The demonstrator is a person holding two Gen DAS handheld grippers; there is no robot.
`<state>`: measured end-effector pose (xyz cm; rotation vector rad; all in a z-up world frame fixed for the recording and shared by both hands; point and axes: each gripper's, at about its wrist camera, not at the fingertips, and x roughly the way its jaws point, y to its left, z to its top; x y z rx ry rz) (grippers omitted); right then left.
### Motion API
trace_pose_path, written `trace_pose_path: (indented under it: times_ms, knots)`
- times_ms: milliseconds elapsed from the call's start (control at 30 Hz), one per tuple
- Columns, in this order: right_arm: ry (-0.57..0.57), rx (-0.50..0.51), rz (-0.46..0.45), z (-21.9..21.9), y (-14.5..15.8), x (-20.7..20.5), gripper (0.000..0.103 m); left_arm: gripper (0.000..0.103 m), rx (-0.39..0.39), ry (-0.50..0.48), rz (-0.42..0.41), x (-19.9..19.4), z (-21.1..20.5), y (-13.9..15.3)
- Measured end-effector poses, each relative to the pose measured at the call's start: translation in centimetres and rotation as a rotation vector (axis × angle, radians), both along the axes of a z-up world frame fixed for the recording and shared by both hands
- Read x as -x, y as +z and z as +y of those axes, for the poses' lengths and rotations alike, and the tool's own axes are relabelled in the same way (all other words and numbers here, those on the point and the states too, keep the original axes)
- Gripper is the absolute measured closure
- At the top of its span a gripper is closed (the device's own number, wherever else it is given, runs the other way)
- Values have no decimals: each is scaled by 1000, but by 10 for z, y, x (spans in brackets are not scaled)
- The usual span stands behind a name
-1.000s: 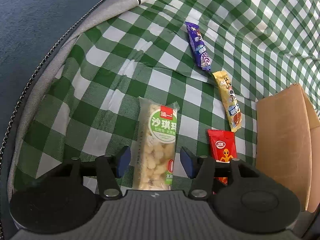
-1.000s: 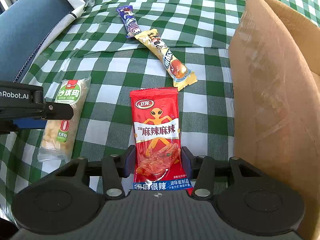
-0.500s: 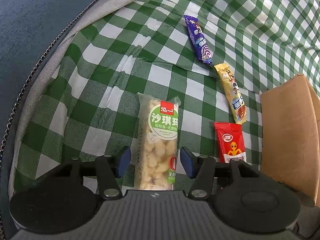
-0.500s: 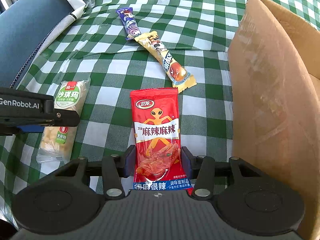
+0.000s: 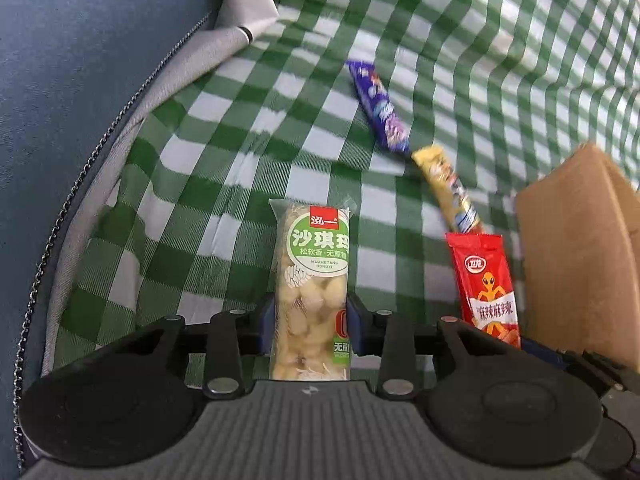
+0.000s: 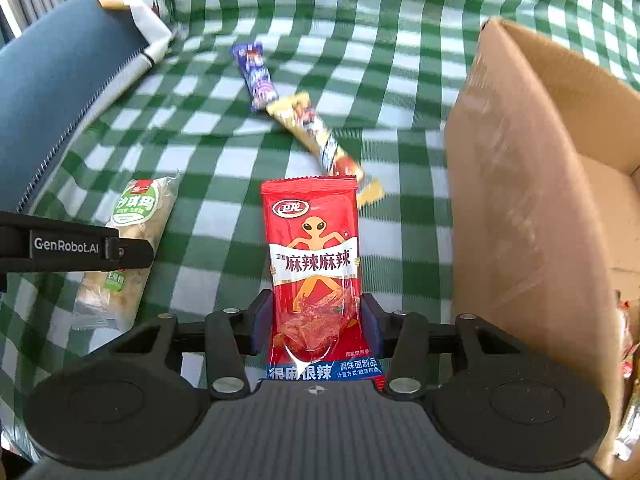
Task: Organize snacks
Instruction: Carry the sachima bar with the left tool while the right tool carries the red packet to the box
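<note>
Snacks lie on green-checked cloth beside a brown cardboard box (image 6: 520, 184). Left claw (image 5: 309, 330) is closing on the soft, crushable clear-wrapped puffed-rice bar (image 5: 310, 292); right claw (image 6: 316, 326) clamps the light, slippery red foil packet (image 6: 314, 264) low down.

clear pale-puffed snack pack (image 5: 310, 292), green label, lengthwise | red spicy strip packet (image 6: 314, 276) beside cardboard box wall | purple bar (image 6: 256, 76) touching yellow bar (image 6: 320, 140), mid-cloth
</note>
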<state>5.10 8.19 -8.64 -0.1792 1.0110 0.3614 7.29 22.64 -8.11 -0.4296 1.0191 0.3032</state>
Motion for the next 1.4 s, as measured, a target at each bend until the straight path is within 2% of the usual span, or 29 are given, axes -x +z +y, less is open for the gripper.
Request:
trace_pose_path:
  times_ms: [367, 667, 867, 1167, 1267, 1400]
  knots:
    - [-28, -86, -150, -13, 42, 4, 56, 63, 49, 46, -219, 9, 3, 36]
    - [-60, -127, -282, -33, 76, 8, 56, 63, 52, 57, -387, 10, -8, 62]
    - [-87, -158, -385, -53, 100, 18, 56, 63, 69, 20, -507, 10, -24, 78]
    - [-184, -247, -568, -100, 131, 33, 56, 63, 93, -106, -631, 6, -71, 92]
    - [-219, -257, -601, -117, 136, 33, 56, 63, 83, -149, -668, 7, -89, 94]
    - [-261, -255, -622, -140, 137, 19, 56, 63, 111, -188, -700, 7, -106, 96]
